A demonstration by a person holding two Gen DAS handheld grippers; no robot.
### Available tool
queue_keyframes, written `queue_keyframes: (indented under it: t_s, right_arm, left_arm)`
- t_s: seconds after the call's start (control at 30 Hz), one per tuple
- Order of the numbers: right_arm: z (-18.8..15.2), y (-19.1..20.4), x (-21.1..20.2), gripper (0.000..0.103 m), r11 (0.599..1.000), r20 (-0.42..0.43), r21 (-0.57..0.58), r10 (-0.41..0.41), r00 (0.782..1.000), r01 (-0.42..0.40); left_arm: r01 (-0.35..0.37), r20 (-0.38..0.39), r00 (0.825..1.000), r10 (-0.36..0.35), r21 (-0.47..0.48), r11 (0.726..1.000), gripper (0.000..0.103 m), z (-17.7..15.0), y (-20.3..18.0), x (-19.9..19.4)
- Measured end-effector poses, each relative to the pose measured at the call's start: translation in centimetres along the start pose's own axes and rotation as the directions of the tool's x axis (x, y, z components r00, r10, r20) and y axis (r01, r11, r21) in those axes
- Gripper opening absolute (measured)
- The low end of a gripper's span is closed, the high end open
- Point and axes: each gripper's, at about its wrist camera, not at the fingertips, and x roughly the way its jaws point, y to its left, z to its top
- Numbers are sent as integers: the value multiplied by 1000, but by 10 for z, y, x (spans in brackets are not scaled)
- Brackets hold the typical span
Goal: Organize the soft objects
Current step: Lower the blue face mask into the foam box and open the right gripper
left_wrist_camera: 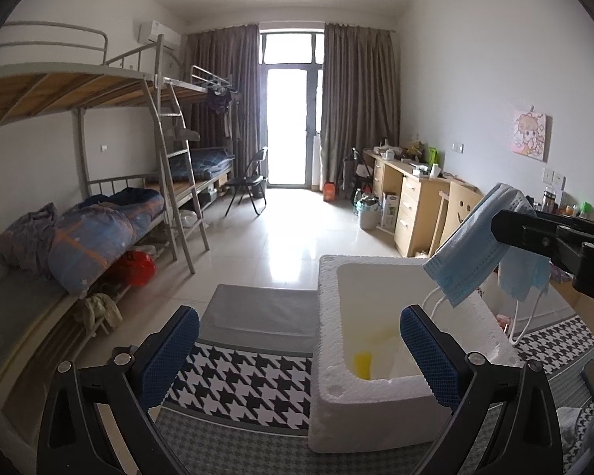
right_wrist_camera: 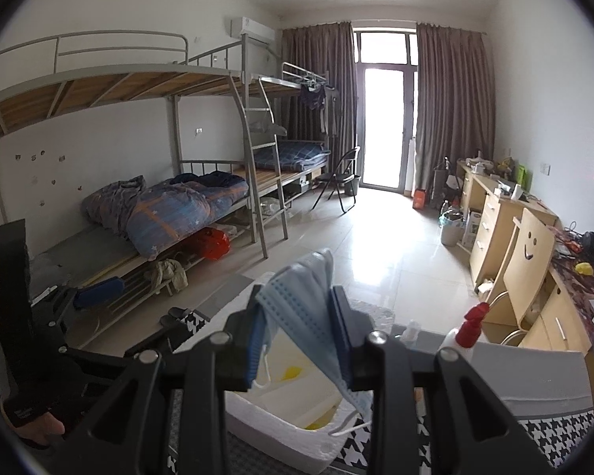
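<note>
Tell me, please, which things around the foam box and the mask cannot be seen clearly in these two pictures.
- Foam box floor, right wrist view: hidden by the right gripper and the blue mask it holds.
- Yellow thing in the box, left wrist view: partly hidden by the near wall; what it is cannot be told.
- Red-capped bottle, right wrist view: lower part hidden by the grey board.

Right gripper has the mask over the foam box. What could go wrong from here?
1. The blue face mask is pinched in the right gripper with much of it draped loose; on release it may land on the rim of the white foam box, not inside.
2. Its ear loops dangle and could snag on the rim.
3. The open left gripper straddles the box wall and could nudge it.
</note>
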Motion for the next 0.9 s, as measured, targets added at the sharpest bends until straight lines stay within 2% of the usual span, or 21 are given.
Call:
queue_keyframes:
  t_s: [0.3, 0.87, 0.9]
  right_arm:
    - [1, 4, 8, 36, 1000, -15, -13, 16, 1000, -17]
    - [-7, 7, 38, 37, 1000, -110, -26, 15, 994, -18]
    - [-8, 9, 41, 42, 1000, -117, -23, 16, 993, -19]
  left_arm:
    - [-3, -4, 1000, 3, -10, 1000, 102, -6, 7, -3]
    - [-26, -22, 999, 25, -27, 999, 102, -18, 17, -2]
    - [-25, -23, 999, 24, -28, 999, 102, -18, 18, -1]
